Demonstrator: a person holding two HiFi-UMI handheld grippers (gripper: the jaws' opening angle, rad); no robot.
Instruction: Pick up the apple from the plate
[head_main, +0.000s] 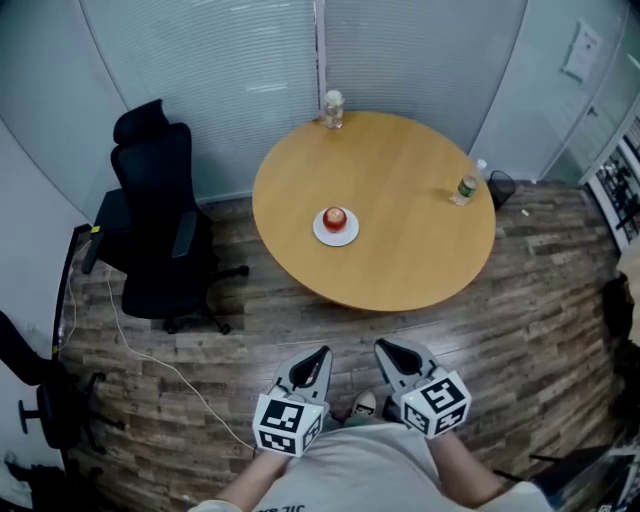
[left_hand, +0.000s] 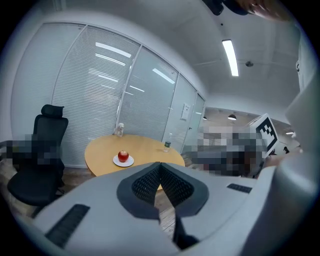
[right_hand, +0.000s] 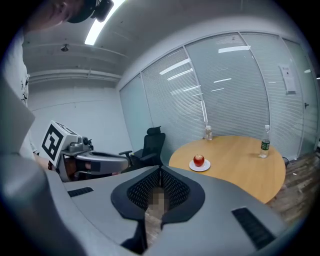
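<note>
A red apple (head_main: 335, 217) sits on a small white plate (head_main: 337, 236) near the middle of a round wooden table (head_main: 400, 250). Both grippers are held low by the person's body, over the wood floor and well short of the table's near edge. The left gripper (head_main: 322, 352) is shut with nothing in it, and the right gripper (head_main: 383, 346) beside it is shut and empty too. In the left gripper view the apple (left_hand: 123, 155) and plate (left_hand: 123, 161) lie far ahead, left of the closed jaws (left_hand: 160, 164). In the right gripper view the apple (right_hand: 199, 160) lies ahead, right of the jaws (right_hand: 160, 168).
A glass jar (head_main: 333, 108) stands at the table's far edge and a water bottle (head_main: 466, 188) at its right edge. A black office chair (head_main: 155, 220) stands left of the table, and a cable (head_main: 150, 350) runs over the floor. Glass partitions close off the back.
</note>
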